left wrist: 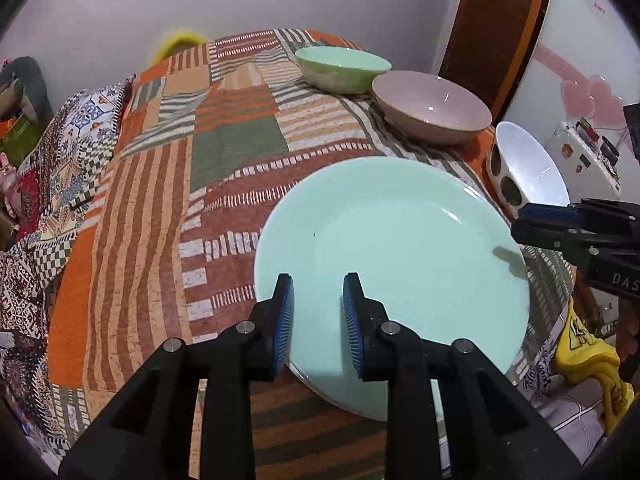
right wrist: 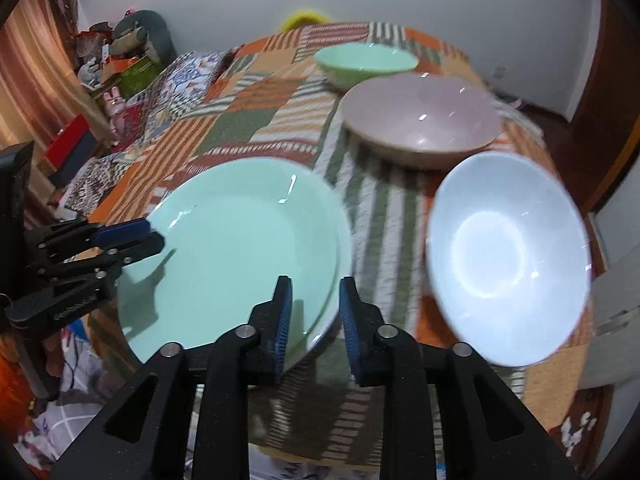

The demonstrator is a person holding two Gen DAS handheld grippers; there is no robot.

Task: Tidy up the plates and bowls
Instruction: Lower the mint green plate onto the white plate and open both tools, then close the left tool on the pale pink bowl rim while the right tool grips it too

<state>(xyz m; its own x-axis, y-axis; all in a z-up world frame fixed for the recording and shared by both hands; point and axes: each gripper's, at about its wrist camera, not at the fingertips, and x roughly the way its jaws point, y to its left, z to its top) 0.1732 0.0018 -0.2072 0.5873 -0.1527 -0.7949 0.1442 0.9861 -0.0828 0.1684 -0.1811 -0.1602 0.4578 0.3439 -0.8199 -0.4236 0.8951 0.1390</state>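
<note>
Left wrist view: a glossy mint-green round plate [left wrist: 392, 264] lies at the near right edge of the patchwork-covered worktop [left wrist: 160, 200], overhanging it. The left claw [left wrist: 318, 312] stands slightly open over its rim, gripping nothing. Three bowls line the right edge; the white spotted bowl [left wrist: 524, 172] is partly cut off.

Right wrist view: blurred. The right claw [right wrist: 312, 312] stands slightly parted, empty, straddling the plate's rim without pressing it.

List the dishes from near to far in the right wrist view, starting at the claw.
Mint plate → white bowl → pink bowl → green bowl, all on the patchwork cloth.
</note>
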